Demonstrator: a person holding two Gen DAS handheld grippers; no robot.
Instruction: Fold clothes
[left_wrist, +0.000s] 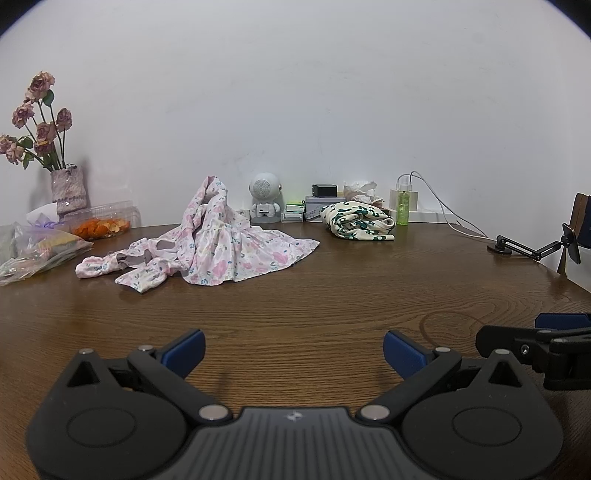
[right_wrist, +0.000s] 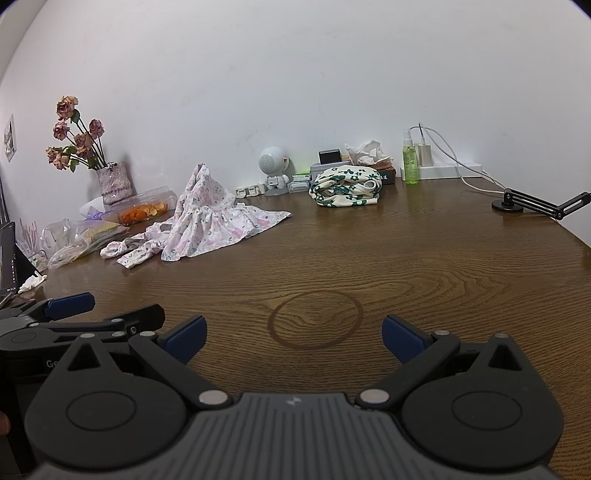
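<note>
1. Pink floral garment (left_wrist: 207, 247) lies crumpled near worktop (left_wrist: 314, 295) far edge, left of centre
2. Green-flowered garment (left_wrist: 356, 221) sits bundled at far edge, likely set aside
3. Left gripper (left_wrist: 293, 352), right gripper (right_wrist: 293, 338): jaws spread, empty, over near edge

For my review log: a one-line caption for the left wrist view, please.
Open left claw hovers over the wooden table, facing a crumpled pink floral garment and a folded green-flowered one.
</note>
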